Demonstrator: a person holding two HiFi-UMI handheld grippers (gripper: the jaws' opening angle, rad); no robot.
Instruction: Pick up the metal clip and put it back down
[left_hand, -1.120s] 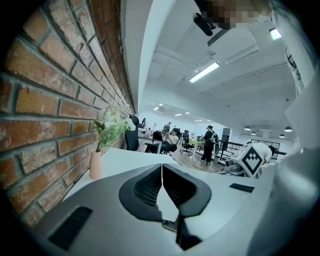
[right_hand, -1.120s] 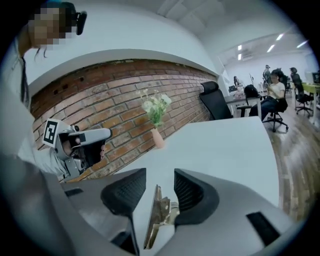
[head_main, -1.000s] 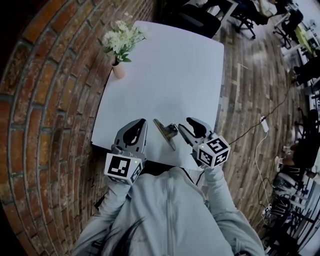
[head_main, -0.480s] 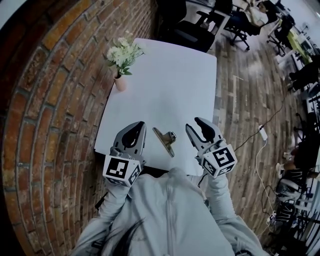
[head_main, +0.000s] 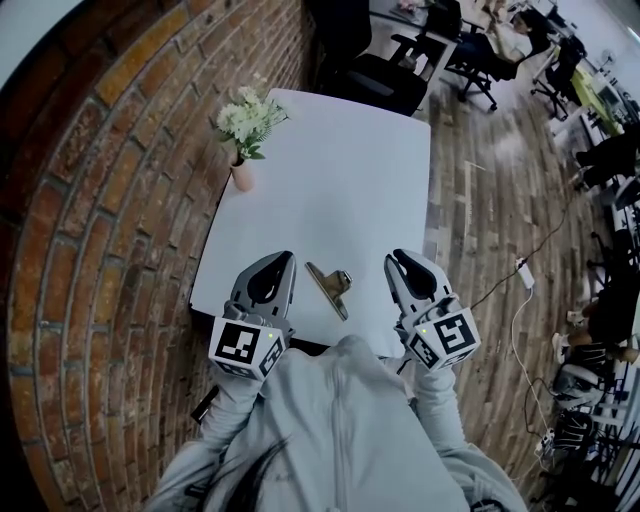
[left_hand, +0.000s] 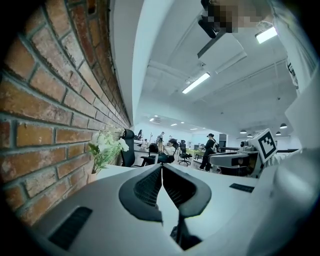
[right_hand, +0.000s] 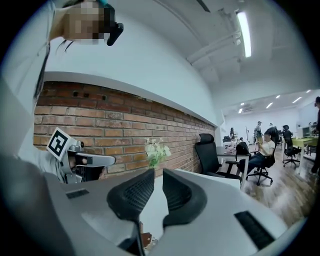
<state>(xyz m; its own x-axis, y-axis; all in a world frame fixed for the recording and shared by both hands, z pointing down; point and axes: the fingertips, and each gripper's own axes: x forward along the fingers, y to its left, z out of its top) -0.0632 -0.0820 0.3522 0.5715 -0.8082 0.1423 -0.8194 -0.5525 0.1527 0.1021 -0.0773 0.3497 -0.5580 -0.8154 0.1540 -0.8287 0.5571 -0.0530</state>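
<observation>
Metal clip (head_main: 330, 284) flat on table (head_main: 340, 170), between grippers | left gripper (head_main: 278, 263): jaws pressed together, empty | right gripper (head_main: 401, 260): just closing to a slit, empty | likely set down: withdraw upward, avoid nudging clip

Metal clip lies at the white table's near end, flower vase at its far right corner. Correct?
Not quite. The flower vase stands at the far left corner of the white table, beside the brick wall, as the head view shows. The metal clip does lie at the near end.

No readable txt or nos. anywhere
</observation>
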